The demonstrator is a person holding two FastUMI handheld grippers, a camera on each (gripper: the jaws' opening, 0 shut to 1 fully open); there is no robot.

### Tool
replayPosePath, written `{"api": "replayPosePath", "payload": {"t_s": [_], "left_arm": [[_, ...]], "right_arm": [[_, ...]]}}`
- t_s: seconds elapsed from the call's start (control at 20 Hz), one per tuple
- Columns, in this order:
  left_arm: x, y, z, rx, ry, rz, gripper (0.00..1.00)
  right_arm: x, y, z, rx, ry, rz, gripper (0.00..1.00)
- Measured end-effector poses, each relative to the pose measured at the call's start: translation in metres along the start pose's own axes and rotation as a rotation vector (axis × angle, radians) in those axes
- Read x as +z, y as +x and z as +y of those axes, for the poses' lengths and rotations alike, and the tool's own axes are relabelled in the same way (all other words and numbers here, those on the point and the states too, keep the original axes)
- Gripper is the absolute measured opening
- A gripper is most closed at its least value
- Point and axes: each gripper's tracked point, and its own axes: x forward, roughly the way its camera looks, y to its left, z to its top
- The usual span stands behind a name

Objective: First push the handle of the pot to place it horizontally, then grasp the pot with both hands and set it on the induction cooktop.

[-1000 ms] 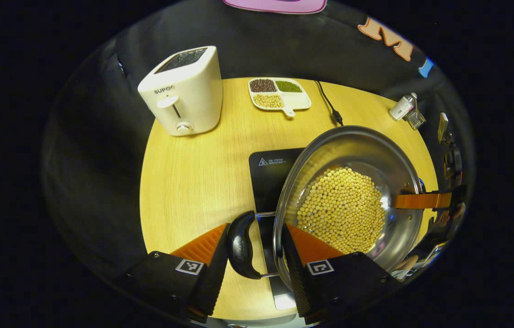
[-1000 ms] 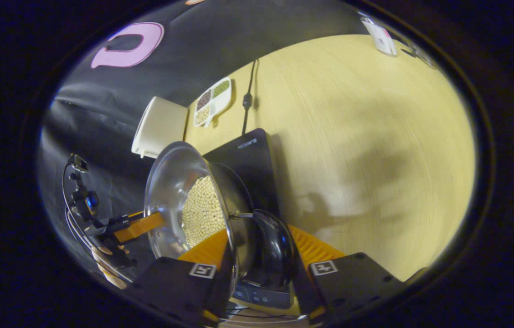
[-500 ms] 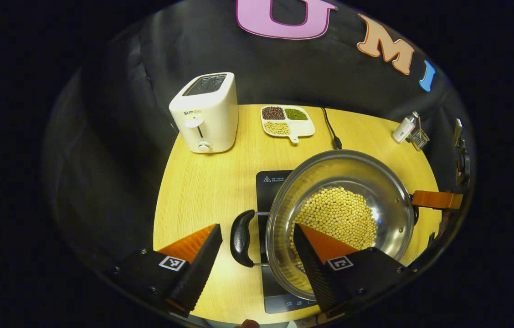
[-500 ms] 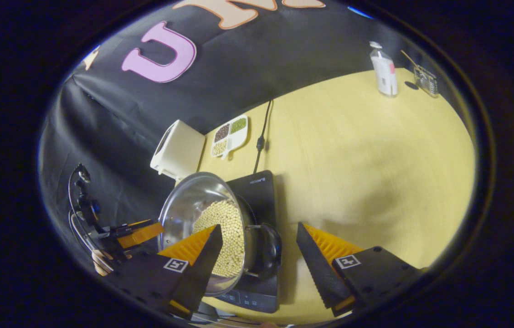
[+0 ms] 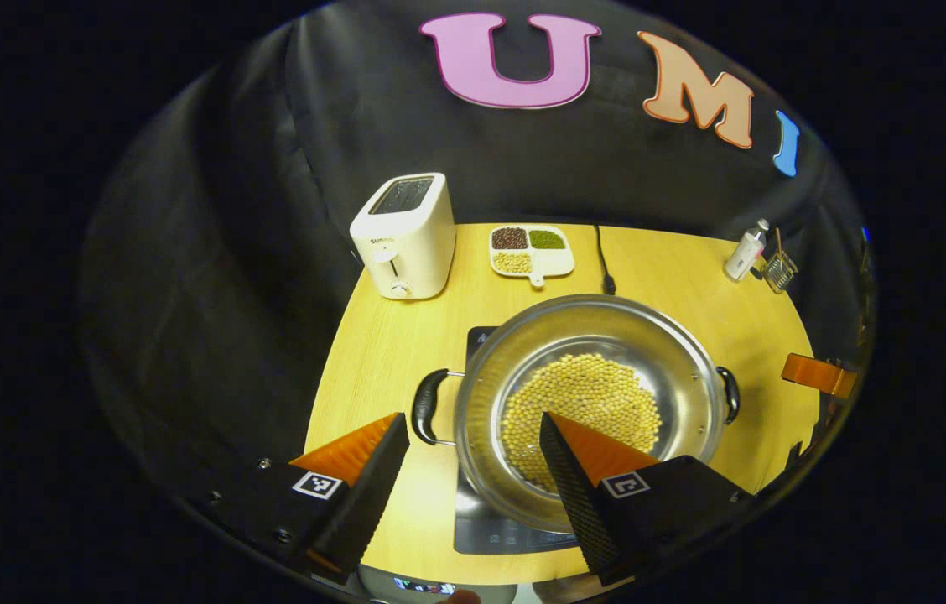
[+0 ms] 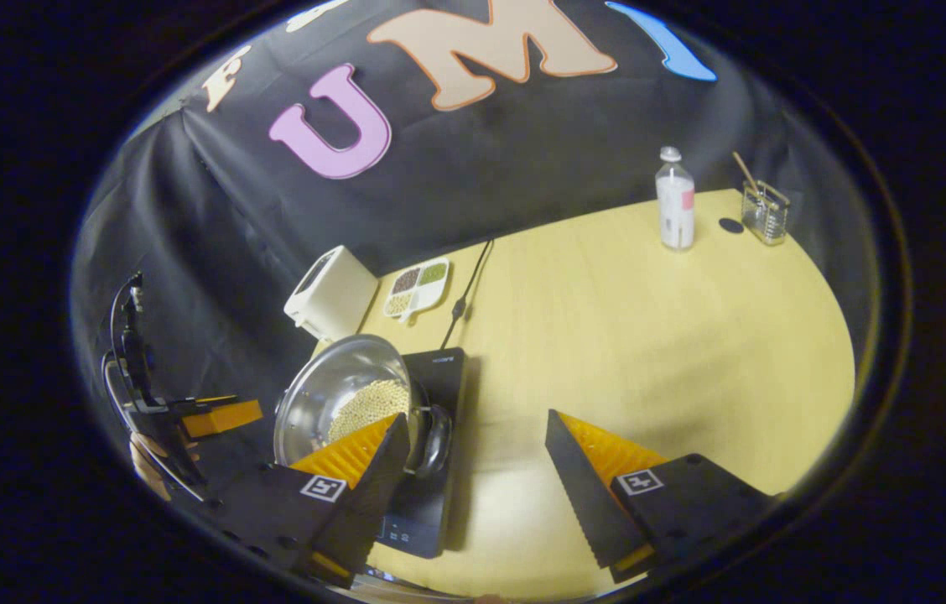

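A steel pot (image 5: pixel 523 352) holding yellow beans (image 5: pixel 582 403) rests on the black induction cooktop (image 5: pixel 490 530). Its two black handles (image 5: pixel 427 407) point left and right across the left gripper view. My left gripper (image 5: pixel 473 470) hangs open above and short of the left handle, touching nothing. The right gripper's finger (image 5: pixel 817 375) shows at the far right, away from the pot. In the right gripper view the pot (image 6: pixel 318 386) sits on the cooktop (image 6: pixel 439 394) at lower left. My right gripper (image 6: pixel 477 470) is open, with nothing between its fingers. The left gripper (image 6: pixel 221 415) shows beyond the pot.
A white toaster (image 5: pixel 404 236), a divided dish of beans (image 5: pixel 532 250) and the cooktop's cable (image 5: pixel 601 260) lie at the back of the round wooden table (image 5: pixel 372 352). A bottle (image 6: pixel 674 201) and a small glass holder (image 6: pixel 764 210) stand at the far right edge.
Both grippers have opened, let go of the pot's handles and drawn back and up. The pot now sits level on the cooktop.
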Motion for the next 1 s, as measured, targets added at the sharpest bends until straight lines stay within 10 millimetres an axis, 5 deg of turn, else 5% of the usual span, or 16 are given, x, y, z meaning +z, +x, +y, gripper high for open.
{"api": "replayPosePath", "payload": {"t_s": [0.05, 0.1, 0.15, 0.55, 1.0], "left_arm": [[0.002, -0.01, -0.016, 0.003, -0.01, -0.017, 0.96], [0.002, -0.022, -0.032, 0.005, -0.02, -0.04, 0.96], [0.006, -0.033, -0.044, 0.006, -0.03, -0.062, 0.96], [0.044, -0.094, -0.174, -0.026, -0.092, -0.291, 0.95], [0.127, -0.193, -0.228, 0.058, -0.051, -0.761, 0.95]], "right_arm": [[0.006, -0.008, -0.011, 0.002, -0.012, -0.017, 1.0], [0.011, -0.016, -0.023, 0.001, -0.028, -0.03, 0.93], [0.016, -0.024, -0.035, -0.002, -0.047, -0.04, 1.0], [0.081, -0.118, -0.099, -0.014, -0.201, -0.235, 1.0], [0.153, -0.248, -0.106, -0.078, -0.327, -0.541, 0.92]]}}
